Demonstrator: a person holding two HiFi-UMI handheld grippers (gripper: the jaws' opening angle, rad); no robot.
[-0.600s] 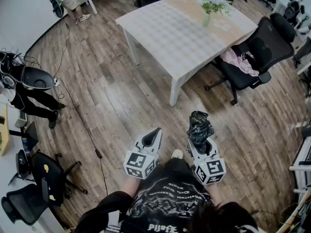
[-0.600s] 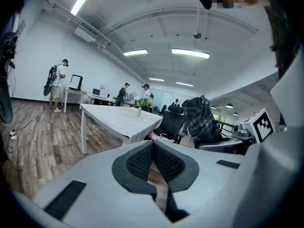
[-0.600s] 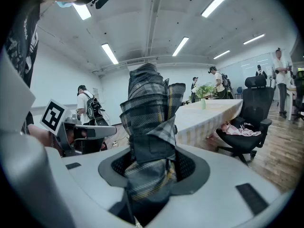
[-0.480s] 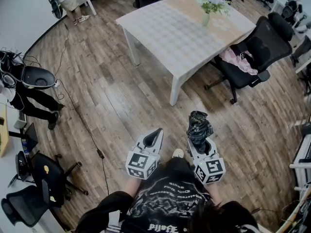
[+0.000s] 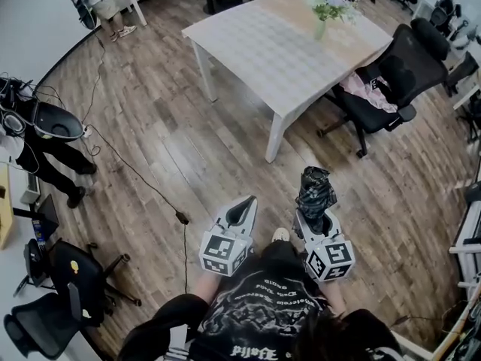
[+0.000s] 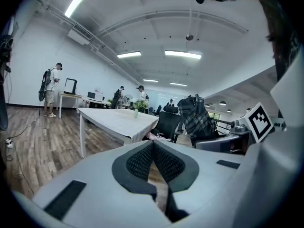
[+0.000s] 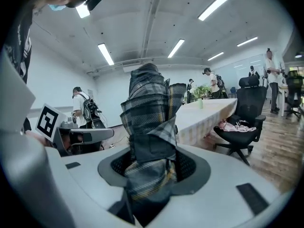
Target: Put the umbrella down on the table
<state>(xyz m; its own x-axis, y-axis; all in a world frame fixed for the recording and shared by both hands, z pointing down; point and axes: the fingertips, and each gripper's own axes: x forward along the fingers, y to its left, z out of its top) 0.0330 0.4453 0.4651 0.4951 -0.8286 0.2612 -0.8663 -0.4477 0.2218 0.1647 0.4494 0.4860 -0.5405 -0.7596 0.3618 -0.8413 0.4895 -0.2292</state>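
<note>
A folded dark plaid umbrella (image 5: 315, 189) stands upright out of my right gripper (image 5: 314, 213), whose jaws are shut on its lower part. In the right gripper view the umbrella (image 7: 150, 110) fills the middle, clamped between the pads of the right gripper (image 7: 151, 164). My left gripper (image 5: 242, 210) hangs beside it on the left, shut with its pads together and nothing in them; the left gripper view shows the left gripper (image 6: 153, 150) the same way. The white table (image 5: 263, 47) stands ahead across the wooden floor, apart from both grippers.
A vase with a green plant (image 5: 322, 19) stands at the table's far end. A black office chair (image 5: 394, 81) with a pink cloth sits at its right. A cable (image 5: 143, 183) trails over the floor on the left, near a person (image 5: 45, 138) and more chairs (image 5: 71, 277).
The end of the floor cable has slid to the right, nearer my left gripper. The person at the left has shifted a foot. Both grippers hold as before.
</note>
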